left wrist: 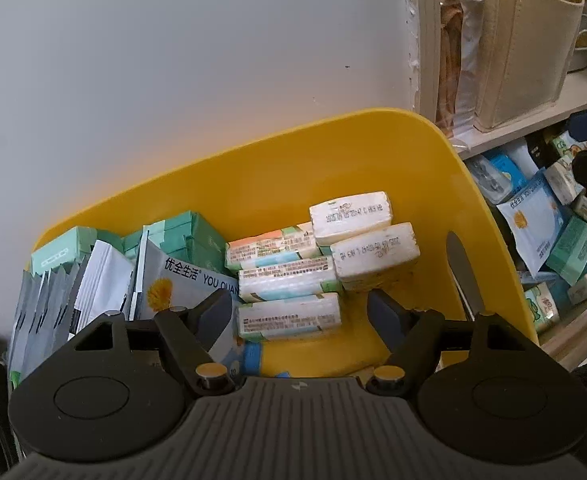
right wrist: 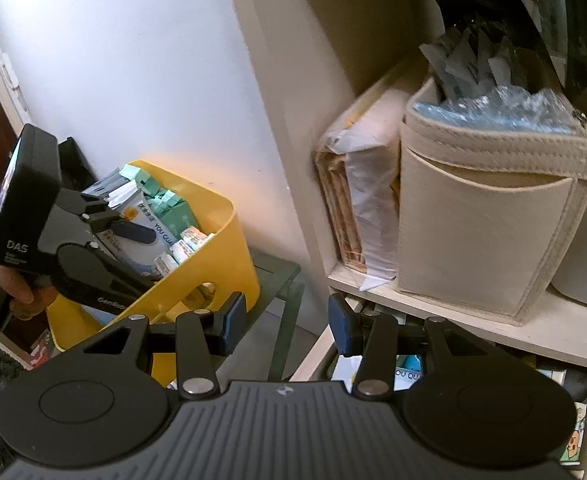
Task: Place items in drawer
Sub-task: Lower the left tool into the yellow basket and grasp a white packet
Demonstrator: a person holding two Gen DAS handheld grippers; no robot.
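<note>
A yellow bin [left wrist: 277, 172] holds several tissue packs [left wrist: 289, 314], green boxes [left wrist: 197, 236], a blue-white wipes pack [left wrist: 181, 284] and silver sachets [left wrist: 41, 300]. My left gripper [left wrist: 299, 308] is open, with its fingers spread on either side of a white tissue pack, not closed on it. The open drawer [left wrist: 549, 216] at the right is full of similar packs. In the right wrist view my right gripper [right wrist: 287, 326] is open and empty, near the drawer's front corner [right wrist: 313, 356]. The bin [right wrist: 221, 256] and the left gripper [right wrist: 133, 232] show at the left.
A shelf board [right wrist: 453, 312] above the drawer carries a beige felt organiser [right wrist: 481, 232] and a wrapped flat package [right wrist: 357, 208]. A white wall [left wrist: 173, 60] stands behind the bin. The bin rests on a dark stool [right wrist: 281, 280].
</note>
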